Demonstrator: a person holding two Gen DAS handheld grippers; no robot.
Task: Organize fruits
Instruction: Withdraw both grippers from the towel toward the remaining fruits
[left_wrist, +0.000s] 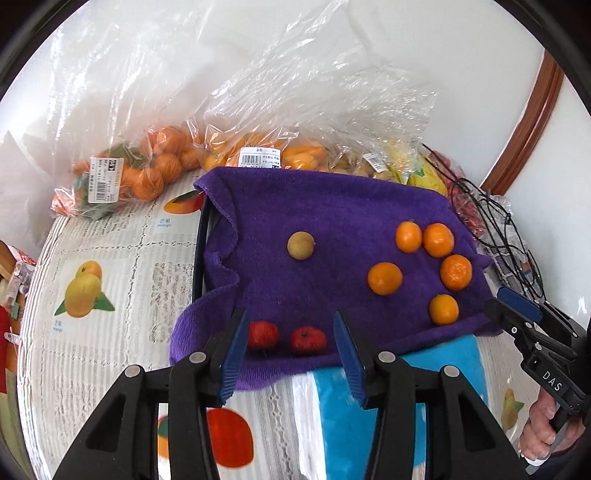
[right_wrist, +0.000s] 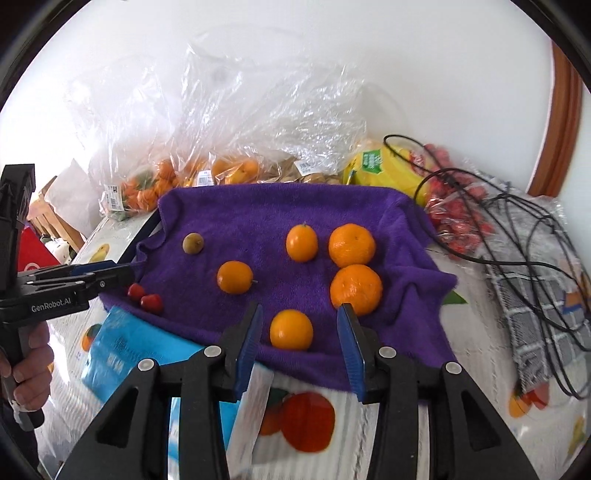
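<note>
A purple towel (left_wrist: 332, 206) (right_wrist: 258, 206) is spread on the table. On it lie several oranges, a small brownish-green fruit (left_wrist: 301, 245) (right_wrist: 193, 243) and two small red fruits (left_wrist: 262, 334) (left_wrist: 308, 339) at its near left edge. My left gripper (left_wrist: 290, 317) stands open just above the red fruits, its blue pads on either side without touching them. My right gripper (right_wrist: 300, 308) is open too. The nearest orange (right_wrist: 291, 329) sits on the towel between its pads, free of both. A larger orange (right_wrist: 355, 289) lies just past the right pad.
Clear bags of oranges (left_wrist: 125, 177), a yellow pack (right_wrist: 384, 170) and bagged red fruit (right_wrist: 458, 214) line the back by the wall. Black cables (right_wrist: 517, 236) trail over a checked cloth (right_wrist: 535, 295) at the right. A blue packet (right_wrist: 125, 343) pokes out under the towel's near edge.
</note>
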